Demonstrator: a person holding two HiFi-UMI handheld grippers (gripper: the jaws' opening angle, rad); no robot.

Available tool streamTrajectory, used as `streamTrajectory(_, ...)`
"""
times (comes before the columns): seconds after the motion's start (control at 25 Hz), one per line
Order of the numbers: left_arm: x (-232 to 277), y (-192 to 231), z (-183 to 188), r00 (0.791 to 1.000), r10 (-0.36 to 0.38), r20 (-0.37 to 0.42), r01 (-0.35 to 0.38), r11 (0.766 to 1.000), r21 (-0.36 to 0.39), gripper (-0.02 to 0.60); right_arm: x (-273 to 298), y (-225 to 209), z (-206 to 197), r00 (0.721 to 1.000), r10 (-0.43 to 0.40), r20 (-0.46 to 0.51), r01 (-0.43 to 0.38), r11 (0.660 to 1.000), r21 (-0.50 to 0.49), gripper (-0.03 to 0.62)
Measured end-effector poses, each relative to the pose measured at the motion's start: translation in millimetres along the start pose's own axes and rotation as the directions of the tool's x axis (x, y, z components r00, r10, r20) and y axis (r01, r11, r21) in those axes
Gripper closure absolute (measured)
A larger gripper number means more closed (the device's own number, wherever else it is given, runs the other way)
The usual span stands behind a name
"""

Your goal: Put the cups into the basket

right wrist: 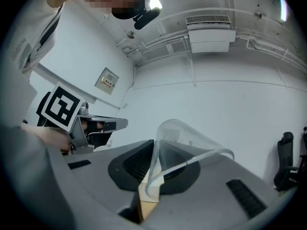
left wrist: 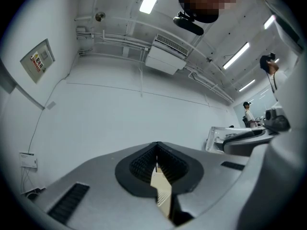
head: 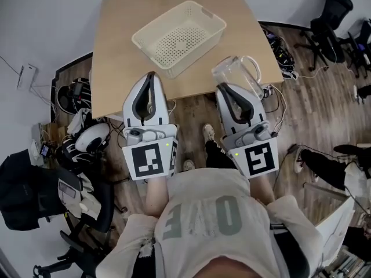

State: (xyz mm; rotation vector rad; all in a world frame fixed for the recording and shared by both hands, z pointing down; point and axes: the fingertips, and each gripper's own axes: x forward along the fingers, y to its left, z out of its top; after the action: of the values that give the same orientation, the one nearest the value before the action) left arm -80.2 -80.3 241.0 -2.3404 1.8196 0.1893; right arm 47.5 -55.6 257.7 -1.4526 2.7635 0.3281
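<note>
Clear cup pinched in my right tongs; left tongs closed, empty. Cream basket, upper centre, holds no cups yet.

The basket ahead of the left tongs is cream, its bottom dotted with rows of small holes. The cup at the right tongs is clear and colourless. Both tongs are pale grey with black pads, each with 1 black-and-white square marker on top. The table under them is light tan, and the floor is brown planks.
</note>
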Motion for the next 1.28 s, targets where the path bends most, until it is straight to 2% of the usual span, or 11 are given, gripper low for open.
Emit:
streamTrajectory(0.24, 68.6, 2.6, -14.7, 0.999, 0.034, -0.006, -0.034, 0.999, 0.001, 0.572, 50.6, -49.4, -10.6, 0.999, 0.035, 0.008, -0.035, 0.999, 0.001, 0.572)
streamTrajectory(0.6, 136.2, 0.6, -18.4, 0.993, 0.117, -0.016, -0.116, 0.992, 0.046, 0.572, 103.6, -107.6, -25.5, 0.992, 0.123, 0.032, -0.124, 0.991, 0.040, 0.572)
streamTrajectory(0.84, 159.5, -5.0, -25.5, 0.987, 0.151, -0.053, -0.146, 0.984, 0.099, 0.572, 123.8, -128.1, -35.8, 0.984, 0.176, 0.027, -0.177, 0.982, 0.061, 0.572)
streamTrajectory(1.04, 171.5, 9.8, -29.6, 0.983, 0.174, -0.052, -0.167, 0.979, 0.117, 0.572, 144.8, -131.8, -43.4, 0.982, 0.184, 0.032, -0.186, 0.980, 0.074, 0.572)
streamTrajectory(1.28, 201.1, 34.8, -28.3, 0.984, 0.177, -0.019, -0.174, 0.978, 0.112, 0.572, 181.7, -133.6, -44.6, 0.981, 0.194, 0.005, -0.194, 0.981, -0.008, 0.572)
